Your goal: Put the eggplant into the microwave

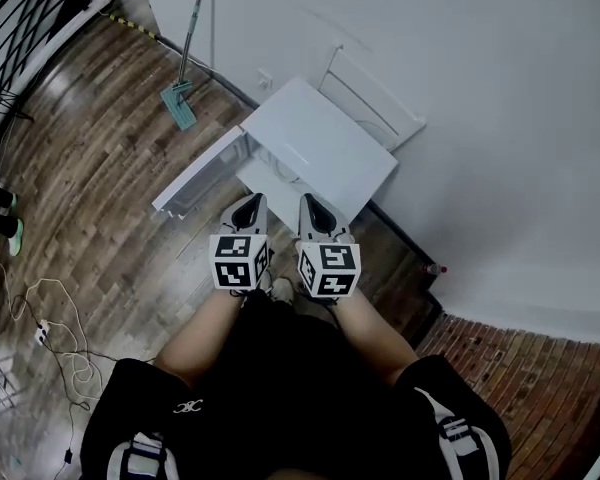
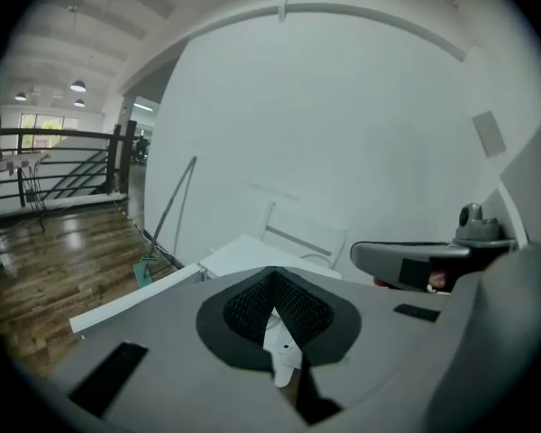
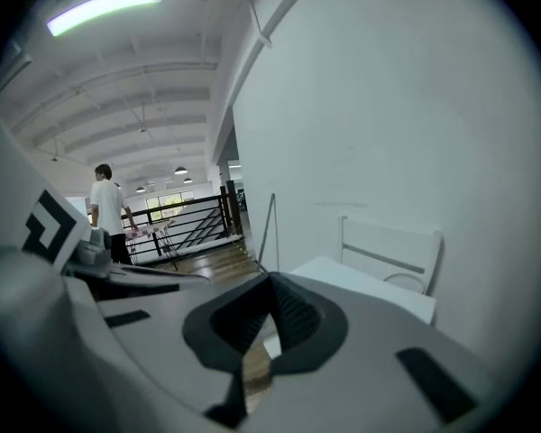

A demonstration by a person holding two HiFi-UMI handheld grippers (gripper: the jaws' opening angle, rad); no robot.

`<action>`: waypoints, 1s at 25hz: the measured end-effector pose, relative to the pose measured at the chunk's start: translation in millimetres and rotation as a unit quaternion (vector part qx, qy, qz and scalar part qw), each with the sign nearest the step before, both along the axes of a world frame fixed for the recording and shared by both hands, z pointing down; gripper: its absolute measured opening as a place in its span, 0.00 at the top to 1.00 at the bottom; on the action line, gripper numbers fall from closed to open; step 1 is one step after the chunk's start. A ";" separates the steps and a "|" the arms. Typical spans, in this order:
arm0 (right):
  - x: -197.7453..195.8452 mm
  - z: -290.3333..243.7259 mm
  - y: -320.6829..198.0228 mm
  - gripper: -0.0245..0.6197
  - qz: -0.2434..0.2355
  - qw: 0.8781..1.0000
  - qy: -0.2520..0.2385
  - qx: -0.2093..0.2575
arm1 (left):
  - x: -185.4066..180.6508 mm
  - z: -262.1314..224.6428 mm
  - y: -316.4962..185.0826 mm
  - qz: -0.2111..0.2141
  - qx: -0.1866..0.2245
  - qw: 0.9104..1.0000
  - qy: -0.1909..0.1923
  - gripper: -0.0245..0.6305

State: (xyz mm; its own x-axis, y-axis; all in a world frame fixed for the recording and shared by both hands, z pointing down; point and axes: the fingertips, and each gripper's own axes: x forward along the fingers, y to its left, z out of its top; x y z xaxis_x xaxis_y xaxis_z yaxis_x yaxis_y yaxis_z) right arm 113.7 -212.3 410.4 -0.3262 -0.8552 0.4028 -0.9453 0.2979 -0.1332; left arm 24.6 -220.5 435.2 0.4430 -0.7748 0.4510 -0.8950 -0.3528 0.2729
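Note:
No eggplant shows in any view. The white microwave (image 1: 320, 148) stands low by the wall, its door (image 1: 195, 180) swung open to the left; its top also shows in the left gripper view (image 2: 243, 253) and the right gripper view (image 3: 361, 282). Both grippers are held up side by side above it, pointing toward the wall. My left gripper (image 1: 248, 204) (image 2: 272, 278) is shut with nothing between its jaws. My right gripper (image 1: 313, 206) (image 3: 270, 282) is also shut and empty. The microwave's inside is hidden behind the grippers.
A white chair (image 1: 375, 98) leans against the wall behind the microwave. A mop (image 1: 183, 88) leans on the wall at the left. A black railing (image 1: 20, 18) runs along the far left, with cables (image 1: 50, 328) on the wood floor. A person (image 3: 108, 210) stands far off.

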 end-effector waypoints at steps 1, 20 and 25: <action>-0.1 -8.6 0.2 0.95 -0.003 1.000 -0.002 0.007 | -0.5 -11.5 1.6 0.001 0.005 1.000 0.001 0.96; 42.6 -35.2 21.7 0.95 0.048 0.998 -0.001 0.035 | 13.7 -42.6 15.4 0.017 0.034 0.999 -0.007 0.96; 42.9 -31.9 23.1 0.95 0.046 0.998 0.001 0.032 | 14.7 -36.9 18.4 0.017 0.026 0.999 -0.007 0.96</action>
State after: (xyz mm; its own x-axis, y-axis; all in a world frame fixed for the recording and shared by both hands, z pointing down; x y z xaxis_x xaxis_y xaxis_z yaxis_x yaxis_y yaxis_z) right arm 156.6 -189.3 378.5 -0.2441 -0.9059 0.3462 -0.9693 0.2171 -0.1153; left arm 39.3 -202.1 398.3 0.4640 -0.7818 0.4166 -0.8855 -0.3969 0.2415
